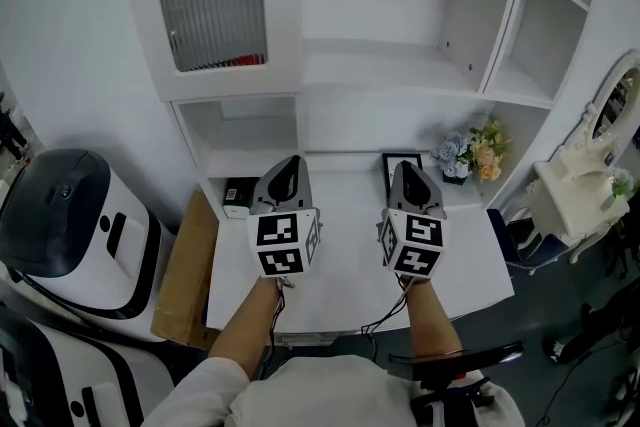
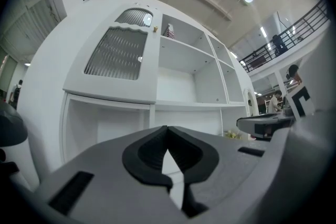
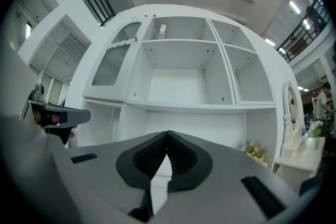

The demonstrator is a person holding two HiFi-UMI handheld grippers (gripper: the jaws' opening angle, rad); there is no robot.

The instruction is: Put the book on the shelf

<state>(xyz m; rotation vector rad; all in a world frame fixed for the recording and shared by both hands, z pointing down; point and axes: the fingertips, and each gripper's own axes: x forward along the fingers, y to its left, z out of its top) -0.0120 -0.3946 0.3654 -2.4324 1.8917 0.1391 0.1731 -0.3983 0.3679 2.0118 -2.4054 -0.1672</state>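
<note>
I see a white shelf unit [image 1: 400, 65] with open compartments standing on a white desk [image 1: 350, 285]. A dark flat thing, perhaps the book [image 1: 238, 196], lies at the desk's back left. A black-edged upright thing [image 1: 398, 167] stands at the back, partly hidden behind my right gripper. My left gripper [image 1: 290, 161] hovers over the desk, its tips together and nothing between them [image 2: 167, 129]. To its right, my right gripper [image 1: 405, 166] is likewise shut and empty [image 3: 168, 135]. Both point at the shelf unit [image 3: 184, 71].
A bunch of flowers [image 1: 472, 153] stands at the desk's back right. A ribbed glass cabinet door [image 1: 210, 0] is at the unit's upper left. A black and white appliance [image 1: 70, 225] and a cardboard sheet [image 1: 185, 265] are left of the desk, a white mirror stand [image 1: 590, 165] to the right.
</note>
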